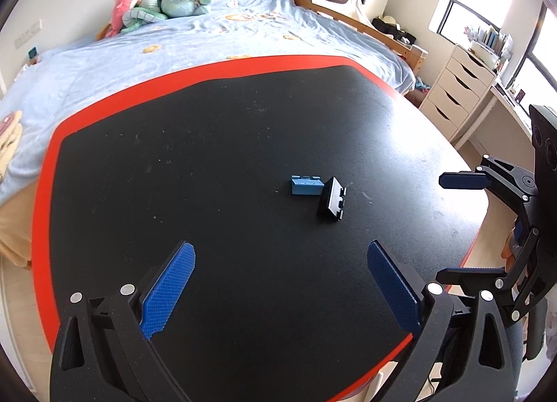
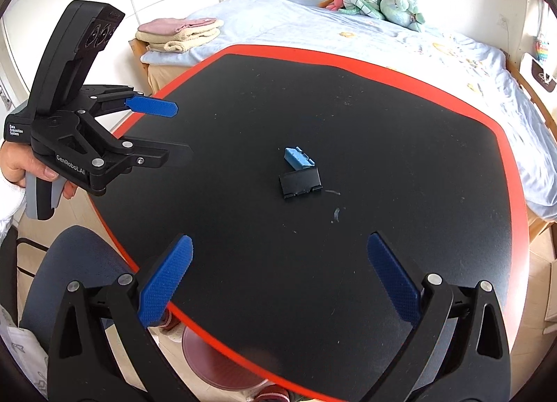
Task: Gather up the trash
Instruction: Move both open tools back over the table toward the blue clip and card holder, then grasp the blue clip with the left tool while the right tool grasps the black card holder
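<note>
We hold both grippers, left gripper [image 1: 281, 283] and right gripper [image 2: 279, 278], wide apart, holding nothing; near the black red-edged table's [image 1: 209, 144] middle, the small blue plastic block [image 1: 305, 186] touches the small black plastic clip [image 1: 332, 198]; grabbing one could knock the other away.

Bright daylight pours from the windows [image 1: 487, 8] at upper right, washing out the table's [image 1: 463, 172] right edge in glare. Fisheye bending and dark vignette ring both frames; focus is sharp.

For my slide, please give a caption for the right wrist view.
Both open grippers hover over a red-edged black table with small blue and black plastic blocks.
</note>
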Motion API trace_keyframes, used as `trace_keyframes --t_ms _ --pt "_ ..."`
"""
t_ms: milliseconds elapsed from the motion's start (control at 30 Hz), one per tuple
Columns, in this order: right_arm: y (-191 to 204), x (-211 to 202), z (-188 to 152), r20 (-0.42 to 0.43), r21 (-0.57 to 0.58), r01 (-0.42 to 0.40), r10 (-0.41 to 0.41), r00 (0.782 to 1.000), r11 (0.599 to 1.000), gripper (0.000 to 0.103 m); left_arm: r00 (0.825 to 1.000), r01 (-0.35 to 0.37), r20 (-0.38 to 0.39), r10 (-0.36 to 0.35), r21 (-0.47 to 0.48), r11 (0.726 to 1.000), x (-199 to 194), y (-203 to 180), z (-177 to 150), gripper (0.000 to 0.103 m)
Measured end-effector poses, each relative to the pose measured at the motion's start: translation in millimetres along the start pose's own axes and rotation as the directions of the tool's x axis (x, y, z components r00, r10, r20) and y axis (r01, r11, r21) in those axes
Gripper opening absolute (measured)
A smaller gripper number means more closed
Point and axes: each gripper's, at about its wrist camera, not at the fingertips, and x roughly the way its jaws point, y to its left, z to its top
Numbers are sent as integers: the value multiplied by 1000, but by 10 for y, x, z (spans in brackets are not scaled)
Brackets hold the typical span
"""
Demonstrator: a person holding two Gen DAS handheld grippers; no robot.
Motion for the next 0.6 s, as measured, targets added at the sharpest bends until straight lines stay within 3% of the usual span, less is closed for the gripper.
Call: trace_keyframes --t_ms 467,600 --pt "-158 634 240 -35 -54 -35 33 999 998 99 999 7 -50 -8 -20 1000 512 214 292 95" --pt "-155 705 245 -35 -71 -36 33 999 997 89 998 10 -56 -11 -21 1000 563 242 299 95"
